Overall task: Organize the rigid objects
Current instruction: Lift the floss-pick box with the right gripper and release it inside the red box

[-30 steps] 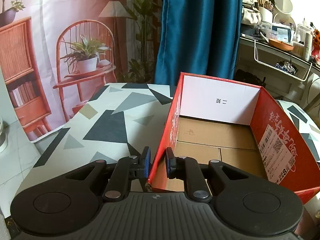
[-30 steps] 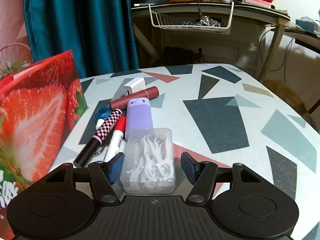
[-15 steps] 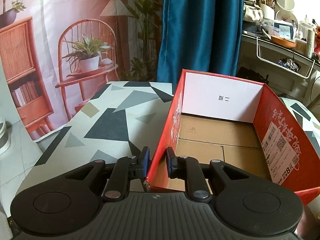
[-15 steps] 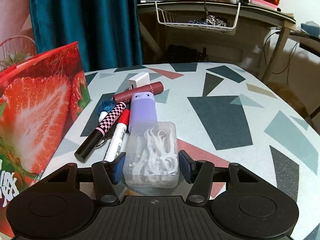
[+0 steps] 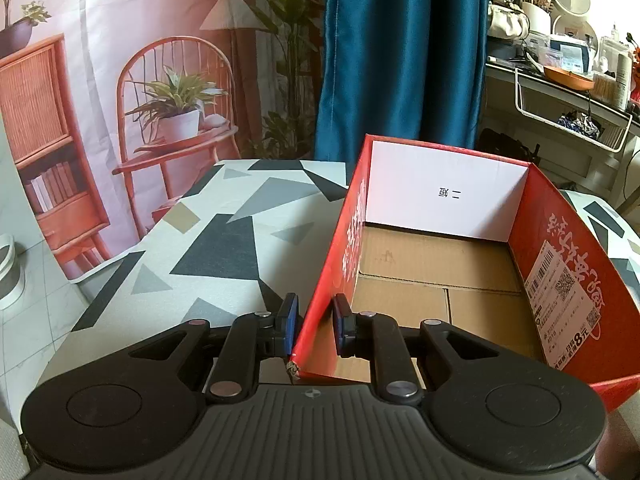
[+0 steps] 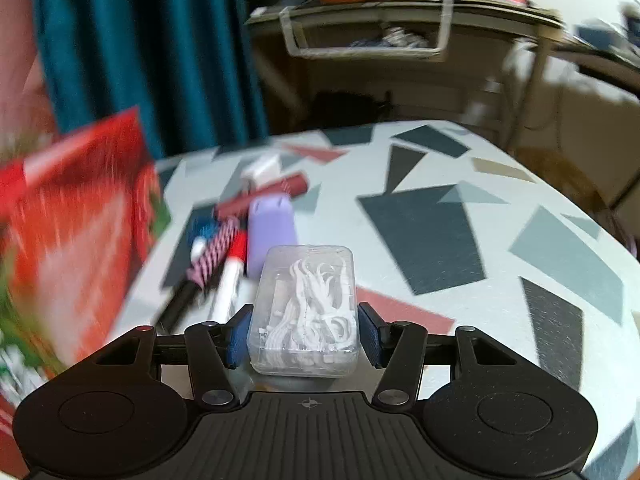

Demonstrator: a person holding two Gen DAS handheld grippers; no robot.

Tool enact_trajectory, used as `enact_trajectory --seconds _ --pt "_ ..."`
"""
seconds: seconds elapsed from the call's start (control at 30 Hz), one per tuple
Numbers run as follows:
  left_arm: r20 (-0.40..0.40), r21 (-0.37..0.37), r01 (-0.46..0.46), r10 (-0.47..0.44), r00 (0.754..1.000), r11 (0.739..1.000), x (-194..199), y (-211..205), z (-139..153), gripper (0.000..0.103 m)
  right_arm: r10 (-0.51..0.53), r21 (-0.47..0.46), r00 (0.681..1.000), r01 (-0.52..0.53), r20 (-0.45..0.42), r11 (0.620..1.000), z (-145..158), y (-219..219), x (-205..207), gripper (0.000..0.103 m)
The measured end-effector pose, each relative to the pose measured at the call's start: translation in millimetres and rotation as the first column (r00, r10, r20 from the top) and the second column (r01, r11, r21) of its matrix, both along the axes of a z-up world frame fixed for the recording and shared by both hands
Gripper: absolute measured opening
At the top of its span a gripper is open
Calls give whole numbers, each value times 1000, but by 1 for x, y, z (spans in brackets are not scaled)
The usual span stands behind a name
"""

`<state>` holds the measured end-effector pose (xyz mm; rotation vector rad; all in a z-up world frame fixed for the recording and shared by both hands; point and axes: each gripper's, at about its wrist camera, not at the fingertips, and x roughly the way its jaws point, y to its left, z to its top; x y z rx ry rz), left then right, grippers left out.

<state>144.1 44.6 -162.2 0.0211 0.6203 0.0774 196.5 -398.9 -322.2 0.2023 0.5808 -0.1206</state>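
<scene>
My left gripper (image 5: 316, 316) is shut on the near left wall of the red strawberry carton (image 5: 568, 280), one pad outside and one inside. The carton's cardboard floor is bare. In the right wrist view my right gripper (image 6: 304, 332) is shut on a clear plastic box of white floss picks (image 6: 306, 292), with a pad pressed against each long side. Just beyond it on the table lie a purple case (image 6: 270, 232), a red-capped marker (image 6: 230, 276), a checkered pen (image 6: 212, 252), a maroon tube (image 6: 264, 196) and a small white block (image 6: 262, 166). The carton (image 6: 80, 232) stands to their left, blurred.
The patterned table (image 6: 440, 240) stretches bare to the right of the pile and rounds off at its far and right edges. A blue curtain (image 5: 400, 60) hangs behind the table. A cluttered desk with a white wire basket (image 6: 360, 36) stands behind the table.
The right gripper's jaws have closed from wide of the clear box onto its sides, and the right view has become blurred. The left gripper still grips the carton wall.
</scene>
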Motion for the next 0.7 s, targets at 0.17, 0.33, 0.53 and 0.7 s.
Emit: enact_trajectory --seconds 0.17,0.33,0.53,0.7 --pt "4 -2 7 -7 1000 1000 -1 1 -1 19 18 24 997 -20 72 1000 32 3 -12 51" --pt "-5 0 18 -18 1000 1000 0 2 -2 19 167 -7 972 -168 164 986 64 36 -17 51" --pt "-18 3 37 -37 999 999 4 3 -4 19 454 -137 857 -433 243 891 96 83 -18 51" --pt "-24 -3 37 -37 999 999 5 4 -5 18 646 -240 747 -605 158 759 117 105 12 51"
